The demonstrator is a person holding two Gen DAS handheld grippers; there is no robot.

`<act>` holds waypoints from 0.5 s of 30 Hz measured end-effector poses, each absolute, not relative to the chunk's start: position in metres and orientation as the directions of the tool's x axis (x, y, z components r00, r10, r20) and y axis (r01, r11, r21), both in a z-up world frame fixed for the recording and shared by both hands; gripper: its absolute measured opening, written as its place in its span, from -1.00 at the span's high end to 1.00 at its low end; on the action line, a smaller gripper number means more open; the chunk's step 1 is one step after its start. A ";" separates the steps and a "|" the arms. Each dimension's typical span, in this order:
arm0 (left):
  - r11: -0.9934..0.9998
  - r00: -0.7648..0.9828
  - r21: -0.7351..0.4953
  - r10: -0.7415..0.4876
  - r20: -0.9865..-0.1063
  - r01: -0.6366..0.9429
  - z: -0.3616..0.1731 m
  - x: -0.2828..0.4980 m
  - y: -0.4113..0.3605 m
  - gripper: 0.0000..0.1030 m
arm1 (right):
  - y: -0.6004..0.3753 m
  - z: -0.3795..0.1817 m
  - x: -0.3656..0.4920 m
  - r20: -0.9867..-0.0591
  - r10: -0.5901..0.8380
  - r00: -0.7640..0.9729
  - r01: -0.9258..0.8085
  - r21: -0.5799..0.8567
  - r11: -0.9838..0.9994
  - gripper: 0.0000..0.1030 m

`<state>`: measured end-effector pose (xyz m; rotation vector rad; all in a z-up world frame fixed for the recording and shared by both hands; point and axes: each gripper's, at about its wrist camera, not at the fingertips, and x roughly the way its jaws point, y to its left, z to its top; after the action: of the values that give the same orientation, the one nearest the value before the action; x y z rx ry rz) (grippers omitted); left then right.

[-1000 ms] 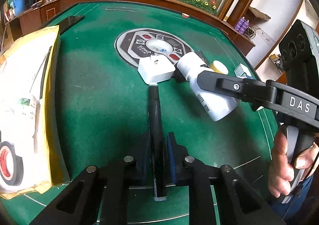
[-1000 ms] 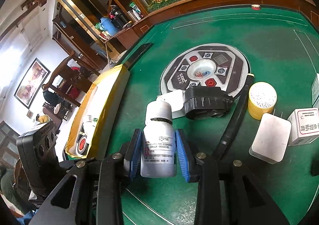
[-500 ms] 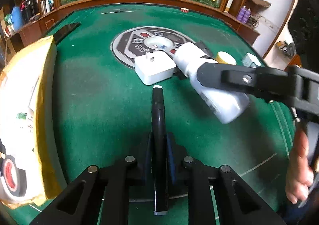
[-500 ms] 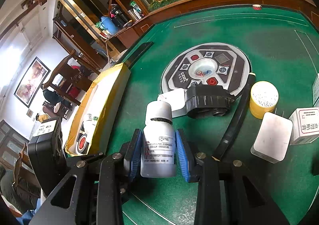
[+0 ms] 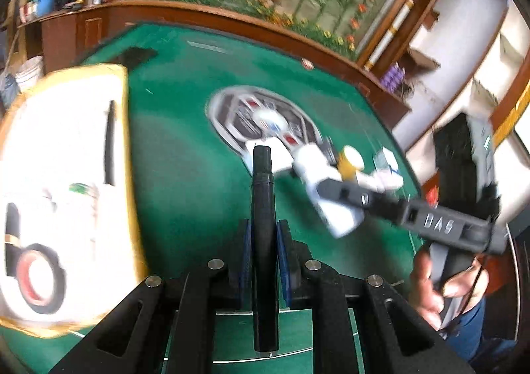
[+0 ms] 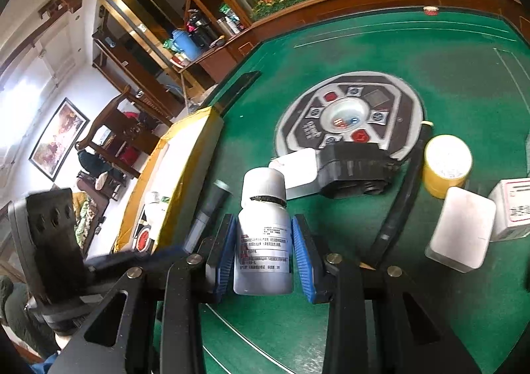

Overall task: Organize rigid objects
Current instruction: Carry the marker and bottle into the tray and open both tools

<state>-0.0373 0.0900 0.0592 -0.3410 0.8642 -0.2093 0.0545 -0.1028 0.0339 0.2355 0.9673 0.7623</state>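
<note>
My left gripper [image 5: 263, 241] is shut on a long black pen-like stick [image 5: 263, 208] and holds it lifted above the green table [image 5: 185, 175]. My right gripper [image 6: 263, 241] is shut on a white bottle [image 6: 263, 235] with a white cap; the bottle [image 5: 328, 201] also shows in the left wrist view, held above the table. The left gripper and its stick [image 6: 208, 208] show at the left of the right wrist view. A yellow-edged white box [image 5: 59, 158] holding a tape roll [image 5: 36, 278] lies at the table's left.
On the table lie a white charger block [image 6: 298, 172], a black device [image 6: 354, 172], a long black strip [image 6: 404, 195], a yellow round tin [image 6: 447, 165], a silver case [image 6: 460, 231] and a white carton [image 6: 513, 208]. A round control panel [image 6: 347, 112] sits mid-table.
My left gripper has lifted the black stick off the table and swung left, with blur. The right gripper still holds the bottle, shifted slightly.
</note>
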 end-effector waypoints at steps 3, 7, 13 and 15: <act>0.923 0.671 -0.384 -0.285 -0.685 0.001 0.074 -0.042 0.123 0.71 | -0.090 0.034 0.053 -0.643 0.706 0.296 -0.491 0.532 0.690 0.35; 0.921 0.705 -0.383 -0.221 -0.674 -0.077 0.086 -0.040 0.176 0.71 | -0.058 0.039 0.051 -0.649 0.720 0.246 -0.523 0.537 0.662 0.35; 0.913 0.705 -0.368 -0.144 -0.694 -0.176 0.078 -0.019 0.231 0.71 | 0.018 0.063 0.059 -0.648 0.730 0.217 -0.581 0.515 0.630 0.35; 0.907 0.701 -0.369 -0.130 -0.702 -0.202 0.073 -0.009 0.245 0.71 | 0.047 0.065 0.067 -0.646 0.739 0.194 -0.583 0.530 0.616 0.35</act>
<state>-0.0092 0.2446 0.0729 -0.4443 0.8006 0.0414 0.0670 0.0469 0.0655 0.1810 1.0131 0.9332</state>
